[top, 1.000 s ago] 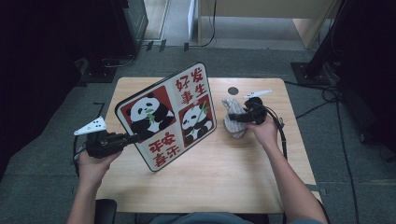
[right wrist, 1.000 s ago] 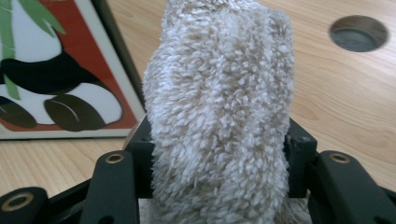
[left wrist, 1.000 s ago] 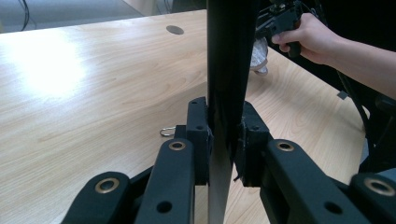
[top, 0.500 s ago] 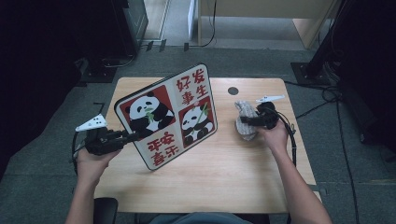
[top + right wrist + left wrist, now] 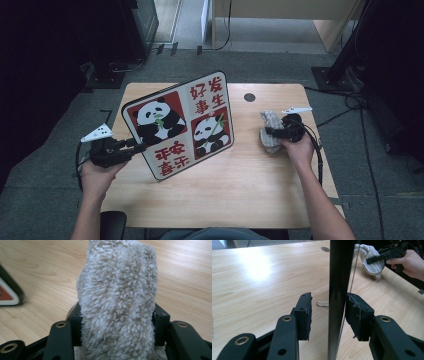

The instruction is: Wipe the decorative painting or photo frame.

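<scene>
Since a second ago your right gripper (image 5: pixel 274 132) has carried the grey towel (image 5: pixel 270 131) away from the panda board (image 5: pixel 180 122) toward the table's right edge, and your left gripper (image 5: pixel 134 148) has just been opening its jaws, the board's edge still standing between them. You work on a light wooden table (image 5: pixel 235 195). On its left half the panda board stands tilted on its lower edge, leaning back, its printed face toward you. In the left gripper view the board's dark edge (image 5: pixel 338 290) runs upright between the two pads (image 5: pixel 358 315): the right pad lies against it, the left pad stands clear with a gap, so that grip is loosened. Your right gripper's jaws are clamped tight on the fluffy towel (image 5: pixel 117 300), which bulges up between them. The towel sits well apart from the board, near the table's right side.
</scene>
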A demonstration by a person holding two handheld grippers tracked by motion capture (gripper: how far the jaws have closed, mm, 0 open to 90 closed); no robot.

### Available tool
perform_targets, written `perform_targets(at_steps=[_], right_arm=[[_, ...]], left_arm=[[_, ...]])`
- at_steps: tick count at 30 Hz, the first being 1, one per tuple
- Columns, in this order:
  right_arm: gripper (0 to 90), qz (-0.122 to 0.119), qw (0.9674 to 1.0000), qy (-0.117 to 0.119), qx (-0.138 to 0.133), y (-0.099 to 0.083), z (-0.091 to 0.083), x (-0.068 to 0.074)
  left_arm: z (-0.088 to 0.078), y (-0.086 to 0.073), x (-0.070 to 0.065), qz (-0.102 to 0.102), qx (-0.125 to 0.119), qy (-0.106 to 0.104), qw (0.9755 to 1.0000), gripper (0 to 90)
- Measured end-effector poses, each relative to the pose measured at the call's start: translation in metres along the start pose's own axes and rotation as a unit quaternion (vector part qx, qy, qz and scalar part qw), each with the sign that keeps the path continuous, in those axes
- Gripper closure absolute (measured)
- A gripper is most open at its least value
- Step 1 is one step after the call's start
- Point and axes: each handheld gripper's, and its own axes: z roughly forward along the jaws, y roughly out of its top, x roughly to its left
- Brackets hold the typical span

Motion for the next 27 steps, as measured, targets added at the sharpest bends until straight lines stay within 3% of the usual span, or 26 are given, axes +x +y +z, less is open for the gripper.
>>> perform_targets(at_steps=[7, 11, 16, 20, 27], right_arm=[[44.3, 0.017, 0.9997, -0.017, 0.001, -0.008, 0.005, -0.011], [43.3, 0.007, 0.9994, -0.034, 0.006, -0.009, 0.011, -0.014], [40.6, 0.011, 0.9988, -0.047, 0.000, -0.013, 0.015, -0.019], [28.0, 0.030, 0.9975, -0.064, 0.001, -0.012, 0.018, -0.018], [20.0, 0.041, 0.9977, -0.054, 0.002, -0.007, 0.015, -0.013]], left_arm=[[0.001, -0.002, 0.003, -0.002, -0.002, 0.004, 1.0000, 55.3], [0.001, -0.002, 0.003, -0.001, -0.001, 0.006, 1.0000, 55.1], [0.001, -0.003, 0.005, -0.004, -0.004, 0.013, 0.9999, 54.6], [0.002, -0.004, 0.007, -0.009, -0.004, 0.023, 0.9997, 53.4], [0.003, -0.005, 0.010, -0.014, -0.003, 0.027, 0.9995, 53.2]])
